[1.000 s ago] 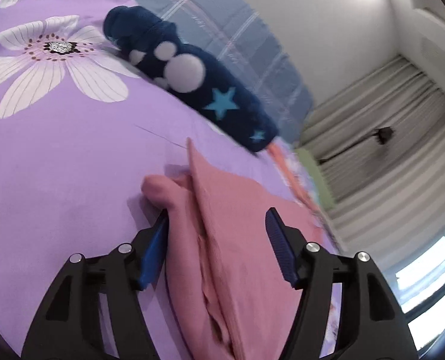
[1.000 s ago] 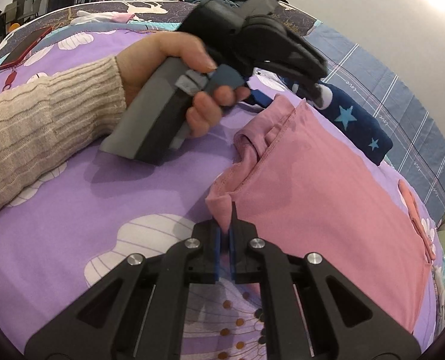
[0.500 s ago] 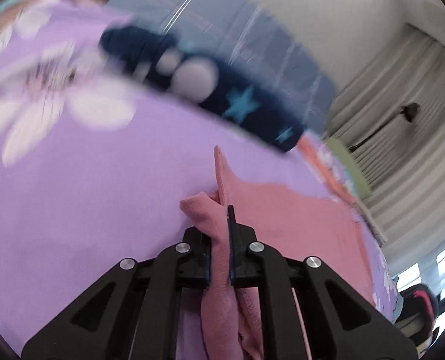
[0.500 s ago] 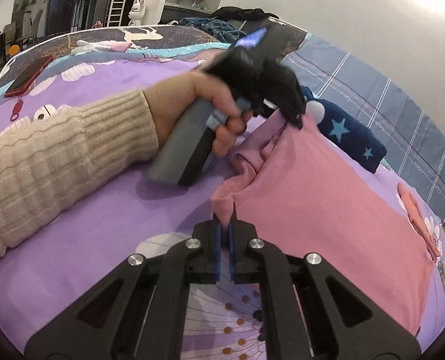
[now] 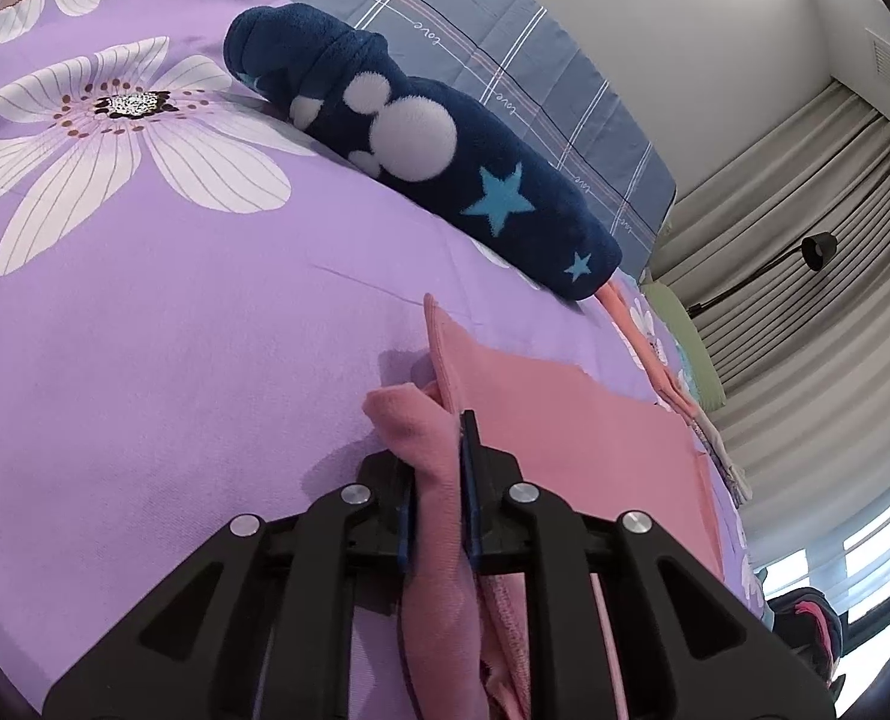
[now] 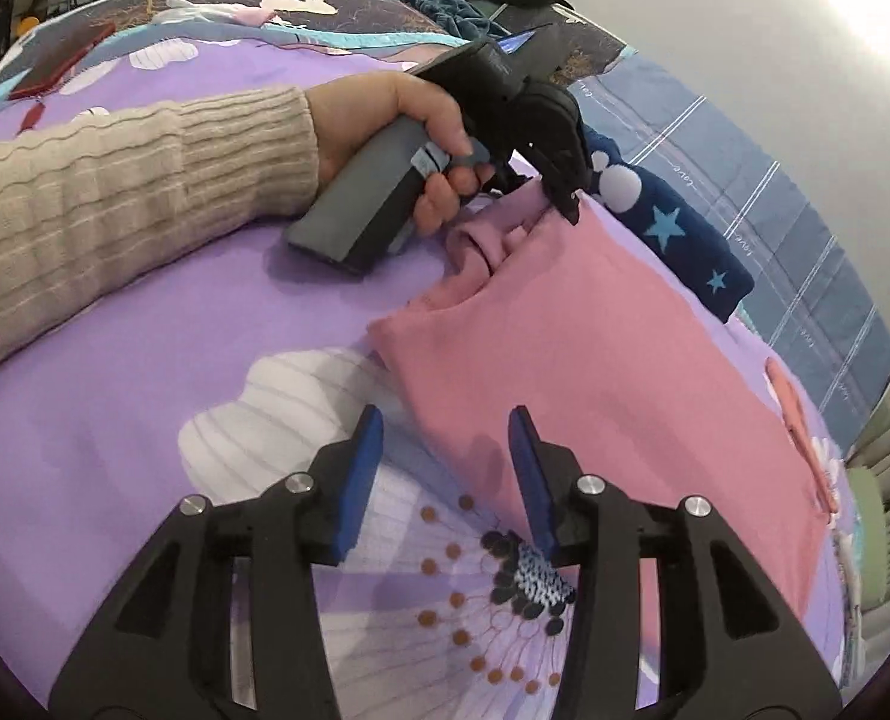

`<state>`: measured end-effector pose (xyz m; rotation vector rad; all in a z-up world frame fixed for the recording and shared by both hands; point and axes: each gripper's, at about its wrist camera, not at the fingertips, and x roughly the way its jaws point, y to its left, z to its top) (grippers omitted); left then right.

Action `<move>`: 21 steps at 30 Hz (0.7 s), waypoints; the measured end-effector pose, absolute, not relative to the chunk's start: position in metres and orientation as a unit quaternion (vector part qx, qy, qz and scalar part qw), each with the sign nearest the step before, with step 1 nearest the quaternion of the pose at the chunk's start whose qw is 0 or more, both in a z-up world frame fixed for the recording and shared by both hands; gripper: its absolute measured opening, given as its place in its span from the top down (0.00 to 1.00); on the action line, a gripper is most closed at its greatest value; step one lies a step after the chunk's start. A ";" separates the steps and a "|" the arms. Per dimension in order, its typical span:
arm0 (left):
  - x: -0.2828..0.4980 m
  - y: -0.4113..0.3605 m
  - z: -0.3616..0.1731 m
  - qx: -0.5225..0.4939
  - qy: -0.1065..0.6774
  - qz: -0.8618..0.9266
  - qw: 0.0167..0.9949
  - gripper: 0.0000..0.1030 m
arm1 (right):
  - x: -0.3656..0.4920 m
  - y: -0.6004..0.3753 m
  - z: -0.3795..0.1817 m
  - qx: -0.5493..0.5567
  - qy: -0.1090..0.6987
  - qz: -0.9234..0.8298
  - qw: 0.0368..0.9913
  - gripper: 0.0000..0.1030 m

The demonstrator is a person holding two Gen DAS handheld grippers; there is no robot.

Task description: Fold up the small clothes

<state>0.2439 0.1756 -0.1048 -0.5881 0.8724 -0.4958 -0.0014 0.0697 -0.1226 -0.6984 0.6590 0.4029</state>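
Pink garment point(image 6: 595, 360) spread flat on purple floral bedspread point(image 5: 162, 360); near edge cut off under both rigs. Left tongs point(image 5: 435, 480) clamped on bunched corner of garment, fabric hiding blue pads. Right tongs point(image 6: 445, 468) part-open, jaws just widened, nothing pinched, garment edge beneath. Only right view shows hand point(image 6: 396, 138) and knit sleeve point(image 6: 114, 192). Navy plush blanket point(image 5: 420, 144) beyond garment.
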 end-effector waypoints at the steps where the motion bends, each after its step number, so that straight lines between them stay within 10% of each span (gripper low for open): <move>1: 0.244 0.176 -0.105 -0.277 0.412 -0.234 0.836 0.87 | 0.001 0.074 -0.123 -0.337 0.314 0.187 0.868 0.58; 6: 0.244 0.175 -0.105 -0.274 0.414 -0.233 0.836 0.87 | 0.023 0.095 -0.131 -0.354 0.309 0.141 0.871 0.59; 10: 0.244 0.174 -0.105 -0.276 0.416 -0.238 0.833 0.86 | 0.048 0.093 -0.134 -0.319 0.346 0.146 0.870 0.94; 21: 0.244 0.172 -0.104 -0.266 0.416 -0.235 0.838 0.88 | 0.055 0.067 -0.115 -0.223 0.364 0.176 0.887 0.96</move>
